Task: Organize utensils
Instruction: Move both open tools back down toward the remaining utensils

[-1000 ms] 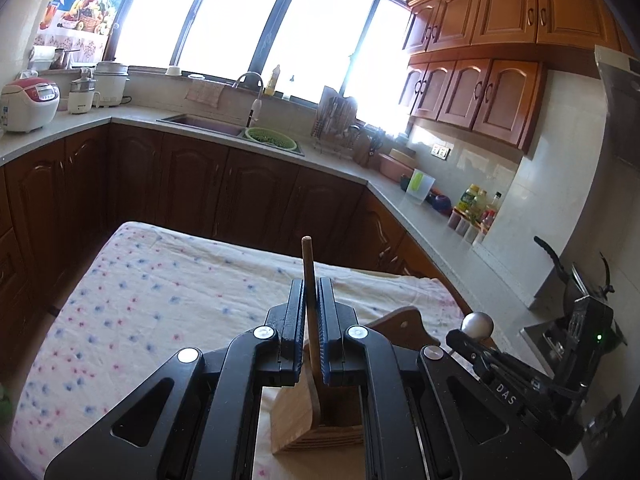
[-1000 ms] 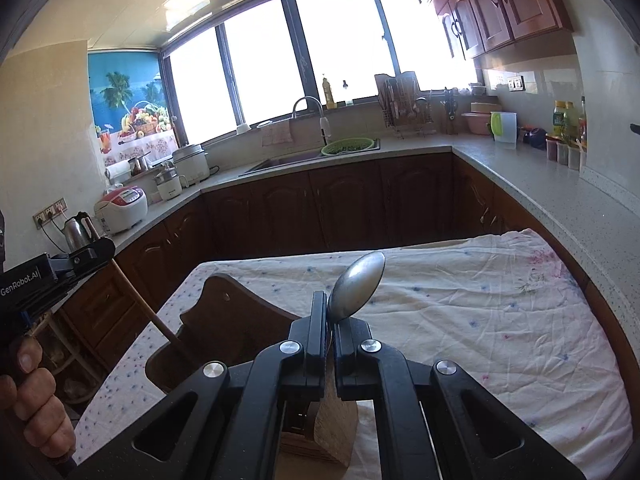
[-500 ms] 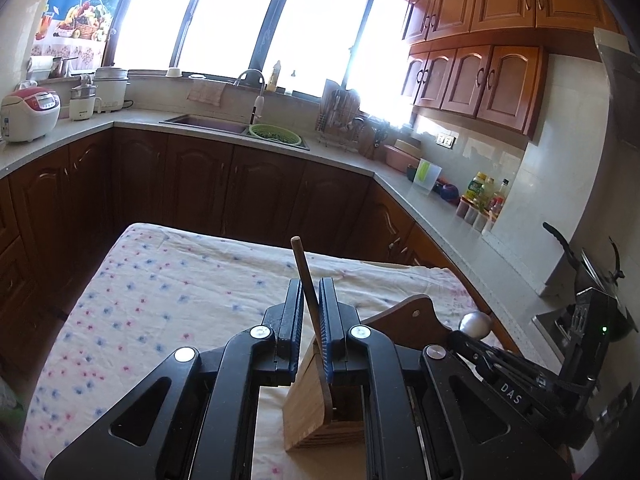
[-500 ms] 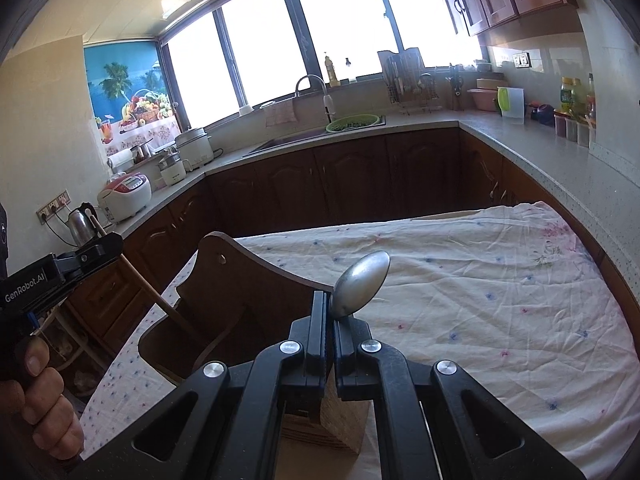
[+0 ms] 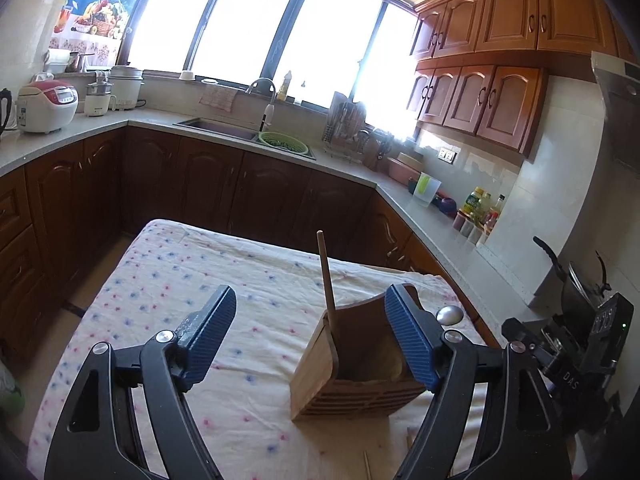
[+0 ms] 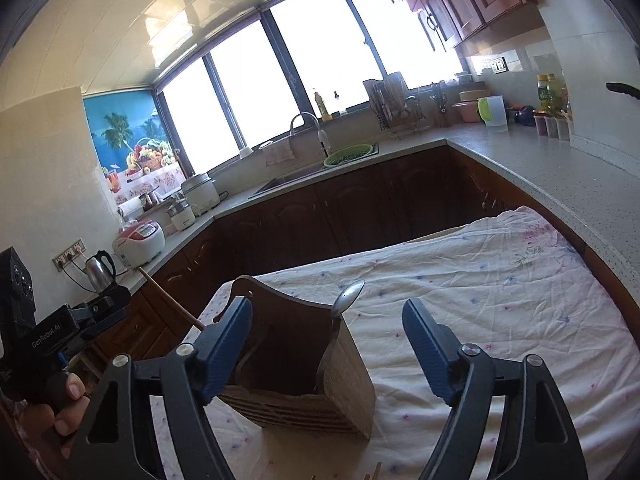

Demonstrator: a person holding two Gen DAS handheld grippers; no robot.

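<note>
Both claws are opening wide and grip nothing: the left gripper (image 5: 308,336) and right gripper (image 6: 328,344) flank the wooden holder (image 5: 352,376) near the table's (image 5: 168,280) near edge, chopstick (image 5: 326,276) and spoon (image 6: 350,296) leaning inside it

Bright windows (image 5: 256,28); dark wooden cabinets (image 5: 208,184); pale countertop (image 6: 560,168).

You are standing in a home kitchen: wooden cabinets (image 5: 496,104) are lining the walls, a sink (image 5: 216,128) is sitting under wide windows (image 5: 256,20), and a rice cooker (image 5: 46,106) is resting on the countertop (image 6: 560,168).
</note>
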